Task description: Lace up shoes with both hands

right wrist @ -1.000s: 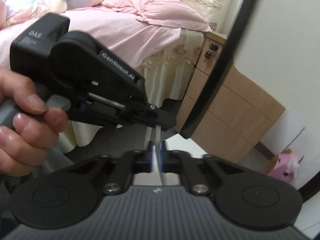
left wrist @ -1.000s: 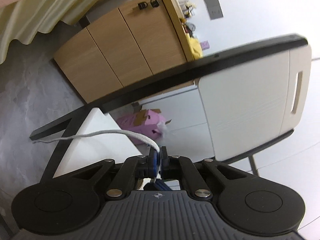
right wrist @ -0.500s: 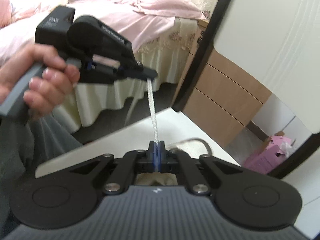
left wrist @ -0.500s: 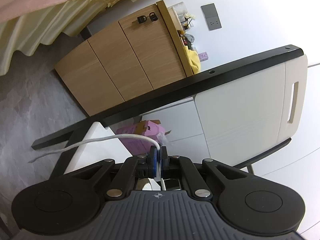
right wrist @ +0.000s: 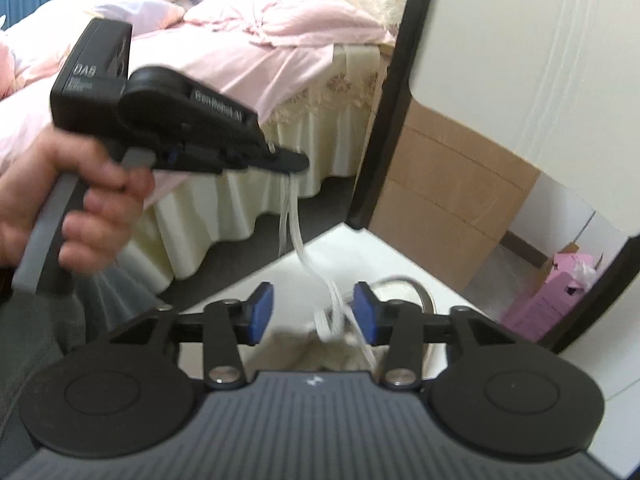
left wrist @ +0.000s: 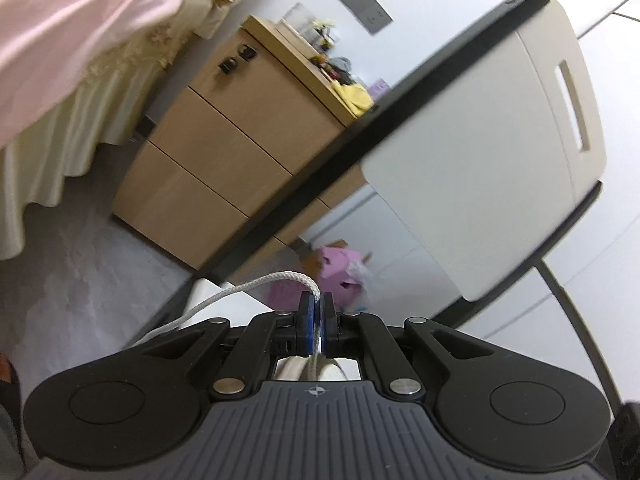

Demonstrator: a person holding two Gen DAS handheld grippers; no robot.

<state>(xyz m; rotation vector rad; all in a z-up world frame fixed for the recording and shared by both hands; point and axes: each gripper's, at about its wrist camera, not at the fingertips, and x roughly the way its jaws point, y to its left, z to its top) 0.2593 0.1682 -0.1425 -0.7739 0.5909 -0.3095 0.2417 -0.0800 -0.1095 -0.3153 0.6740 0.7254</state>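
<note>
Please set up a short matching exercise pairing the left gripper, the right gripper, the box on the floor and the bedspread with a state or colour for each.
Things:
1. left gripper
2. right gripper
3. box
4. bedspread

States or colours:
a. light pink, draped over the bed
b. shut on the white lace
c. bright pink, flaps open
d. jaws just opened, pads clear of the lace

Pairs: 1-b, 2-d, 3-c, 4-a
</note>
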